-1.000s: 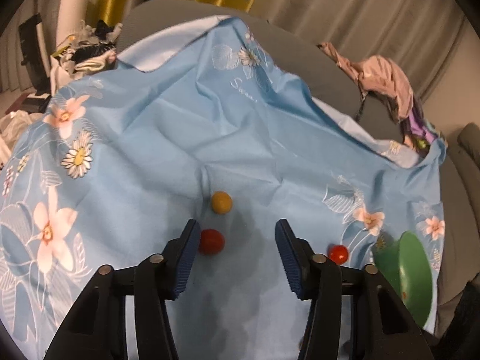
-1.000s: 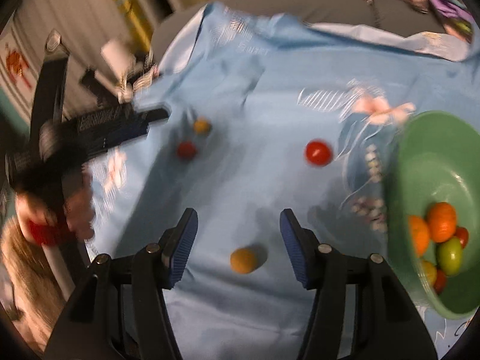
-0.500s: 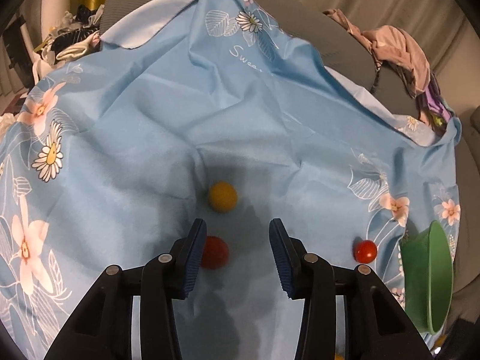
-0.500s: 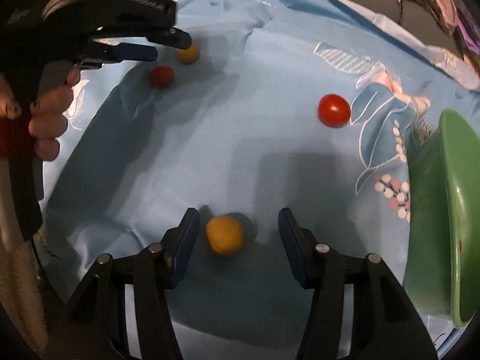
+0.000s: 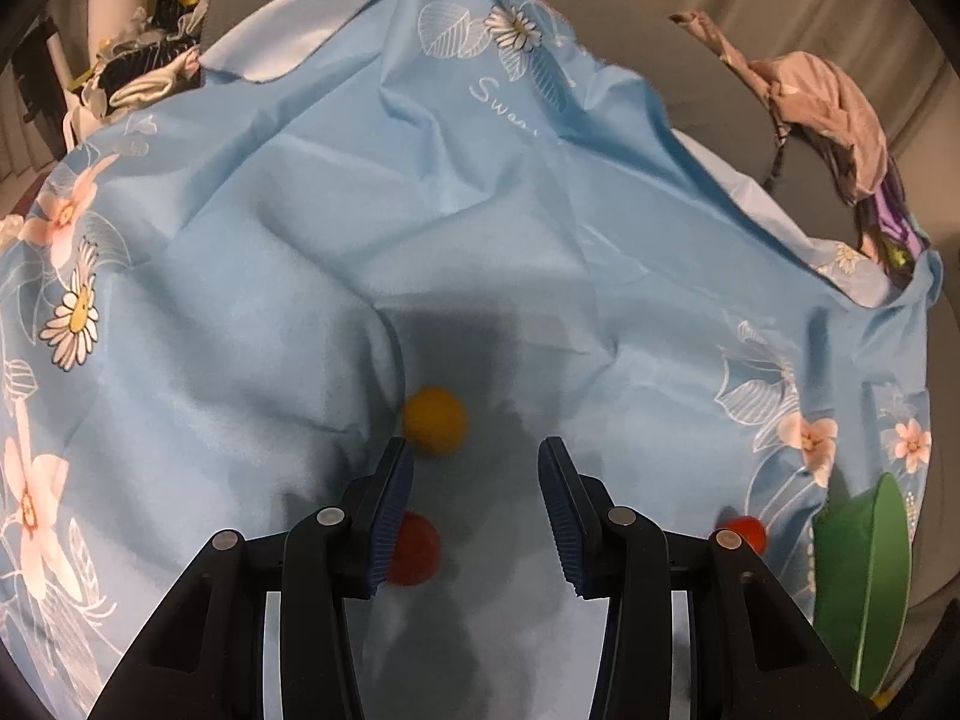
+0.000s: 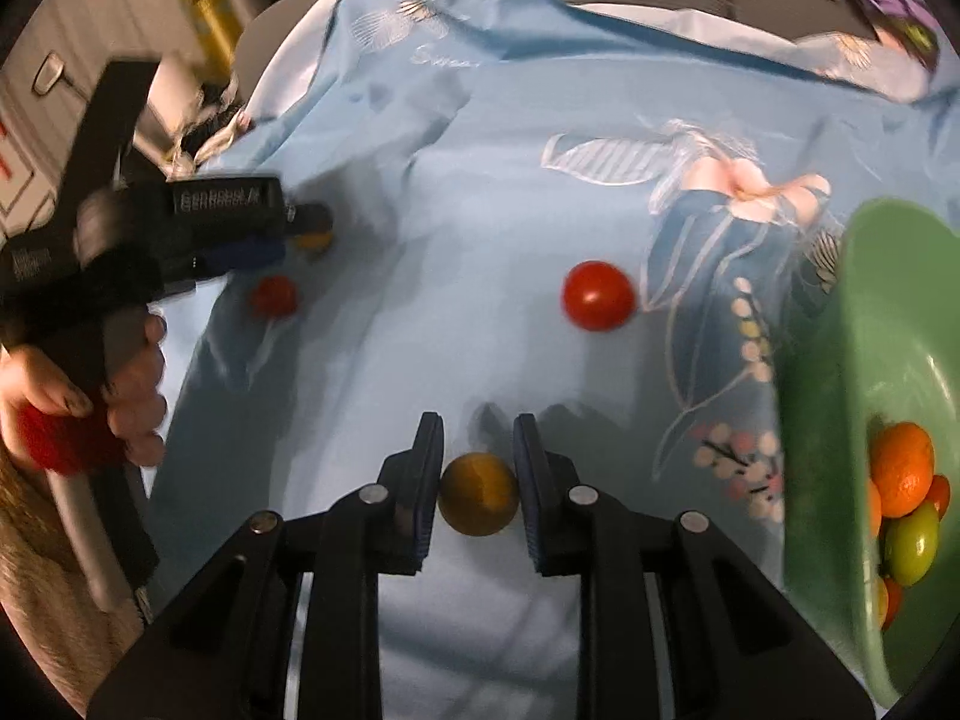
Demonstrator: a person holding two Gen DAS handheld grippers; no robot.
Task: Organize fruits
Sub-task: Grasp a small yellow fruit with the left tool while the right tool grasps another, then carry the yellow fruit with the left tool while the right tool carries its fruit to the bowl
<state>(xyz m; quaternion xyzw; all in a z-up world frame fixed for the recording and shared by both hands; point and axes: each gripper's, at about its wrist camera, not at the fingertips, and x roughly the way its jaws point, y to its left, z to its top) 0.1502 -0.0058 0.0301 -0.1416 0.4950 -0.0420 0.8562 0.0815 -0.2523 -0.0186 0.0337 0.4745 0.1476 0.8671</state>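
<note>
My right gripper is shut on a yellow fruit just above the blue floral cloth. A green bowl with several fruits stands at its right. A red tomato lies ahead on the cloth. My left gripper is open and low over the cloth. A second yellow fruit lies just past its left fingertip, and a small red fruit lies beside its left finger. The left gripper also shows in the right wrist view.
The bowl shows edge-on at the right of the left wrist view, with the red tomato beside it. Crumpled clothes lie at the back right and a pile of items at the back left.
My right gripper has closed its fingers onto the yellow fruit. My left gripper has moved forward, so the red fruit now sits beside its left finger and the yellow one at its tip.
</note>
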